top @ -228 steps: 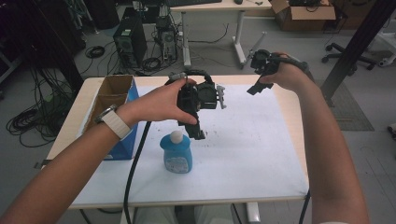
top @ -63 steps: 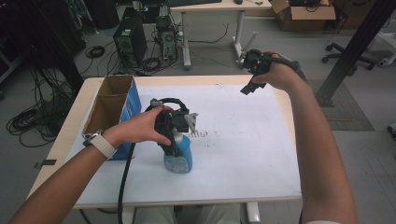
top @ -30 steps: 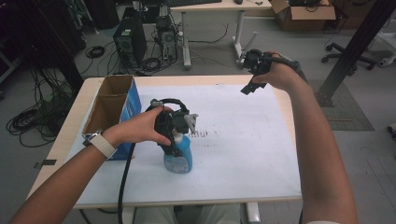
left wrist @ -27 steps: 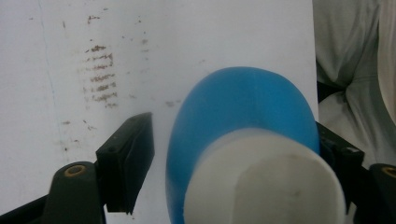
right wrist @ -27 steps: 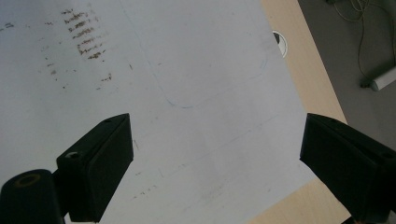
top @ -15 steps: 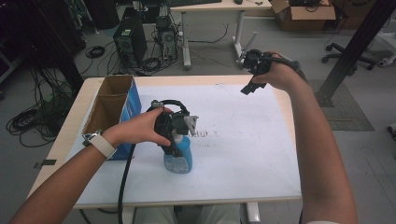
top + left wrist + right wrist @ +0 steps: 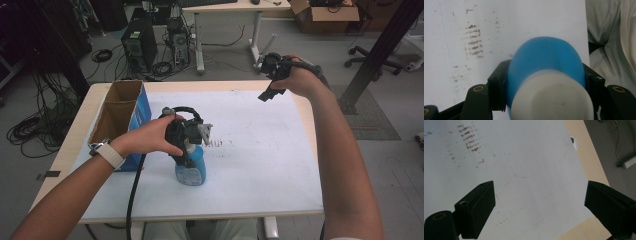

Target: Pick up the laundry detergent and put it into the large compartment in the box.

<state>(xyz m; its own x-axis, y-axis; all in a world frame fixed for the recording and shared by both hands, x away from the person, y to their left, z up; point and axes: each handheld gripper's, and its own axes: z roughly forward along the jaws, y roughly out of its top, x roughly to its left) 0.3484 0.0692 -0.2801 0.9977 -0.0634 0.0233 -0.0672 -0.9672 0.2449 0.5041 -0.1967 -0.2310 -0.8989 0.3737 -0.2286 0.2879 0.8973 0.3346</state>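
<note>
A workshop floor strewn with cables is seen behind a light wooden desk [image 7: 305, 125], most of whose top is covered by one white sheet [image 7: 260, 150] marked with brownish scuffs. Three things can be counted on the desk: the sheet, one blue cardboard box [image 7: 122, 117] with two open compartments at the left edge, and one blue bottle [image 7: 191, 167] with a white cap, stood upright near the middle front, just beside the box. Two computer towers [image 7: 134, 45] are set on the floor beyond.

The left claw [image 7: 186, 145] is held over the bottle; in the left gripper view its jaws are closed against both sides of the bottle's blue shoulder [image 7: 546, 62], just below the cap. The right claw [image 7: 267, 80] is held in the air above the far right corner, and in the right gripper view [image 7: 539, 202] its jaws are spread wide with nothing between them.

Compared with half a second earlier, almost nothing is changed: bottle, box and both claws are found in the same places.

The bottle's upper part is hidden by the left hand [image 7: 150, 137] in the high view, and its label cannot be read. The insides of the box are lost in shadow.
</note>
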